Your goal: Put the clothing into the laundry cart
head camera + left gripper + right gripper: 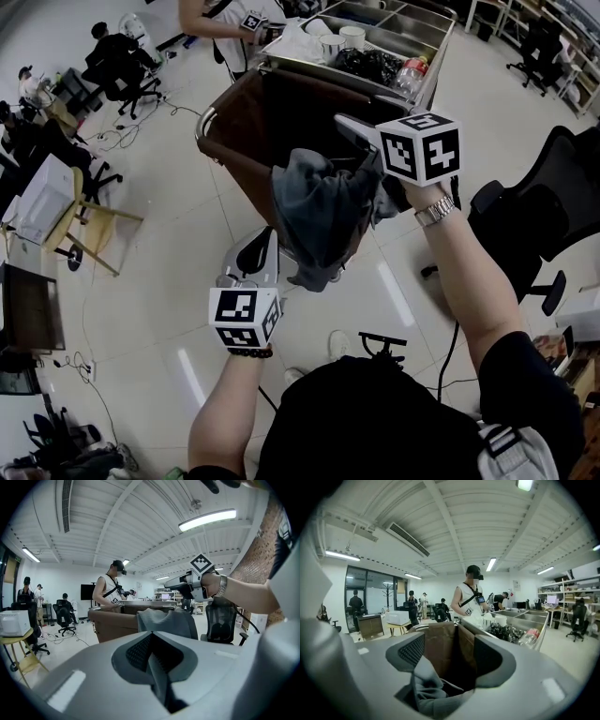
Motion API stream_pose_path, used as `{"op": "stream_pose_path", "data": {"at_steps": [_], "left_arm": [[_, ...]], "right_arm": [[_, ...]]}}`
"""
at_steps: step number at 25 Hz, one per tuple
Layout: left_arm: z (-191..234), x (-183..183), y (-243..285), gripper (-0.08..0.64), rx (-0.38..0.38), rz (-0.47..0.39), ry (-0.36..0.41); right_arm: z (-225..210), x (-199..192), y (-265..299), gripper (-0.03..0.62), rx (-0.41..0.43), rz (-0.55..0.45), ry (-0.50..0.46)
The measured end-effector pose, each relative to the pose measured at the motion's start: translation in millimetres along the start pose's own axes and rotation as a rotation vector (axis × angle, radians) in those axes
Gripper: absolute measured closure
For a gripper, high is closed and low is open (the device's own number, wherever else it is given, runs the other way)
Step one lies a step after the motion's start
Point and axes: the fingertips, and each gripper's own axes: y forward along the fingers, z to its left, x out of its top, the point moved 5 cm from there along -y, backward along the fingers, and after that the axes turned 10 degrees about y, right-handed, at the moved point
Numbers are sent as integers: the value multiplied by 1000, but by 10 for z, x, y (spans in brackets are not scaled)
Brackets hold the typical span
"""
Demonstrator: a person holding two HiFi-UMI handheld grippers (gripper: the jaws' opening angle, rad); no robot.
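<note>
Right gripper (347, 127) is clenched on a bunched end of the grey garment (319, 216), holding it up over the brown laundry cart (234, 122). The cart's open top lies just beyond the jaws. The garment hangs across the cart's near rim, its lower end dangling outside above the floor (169, 309). Left gripper (271, 236), lower down at the cloth's edge, pinches a thin grey fold.

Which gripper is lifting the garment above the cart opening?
The right gripper, raised over the brown laundry cart with the grey garment bunched in its jaws. The left gripper sits lower, outside the cart by the garment's hanging edge.
</note>
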Motion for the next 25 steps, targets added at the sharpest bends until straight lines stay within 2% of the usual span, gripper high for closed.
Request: {"op": "stream_pose_path", "data": {"at_steps": [8,12,17,21,25], "left_arm": [[-160,78,-127,557,-15,-12,7],[-275,115,-324,557,-41,-28,20],[-507,66,-820,557,-74,-77,48],[-574,-190,-1464,557,-96,-126,60],[-674,-234,-1958,557,-111,-164,66]], "right_arm": [[351,-105,-397,447,32,-95,-61],[580,-279,-681,491,17,-137,-84],[1048,-846,-1114,500,4,-168,-112],[1698,-1517,-1323,517,4,-188,-134],[2220,-1919,-1573,546,3,-206,-164]]}}
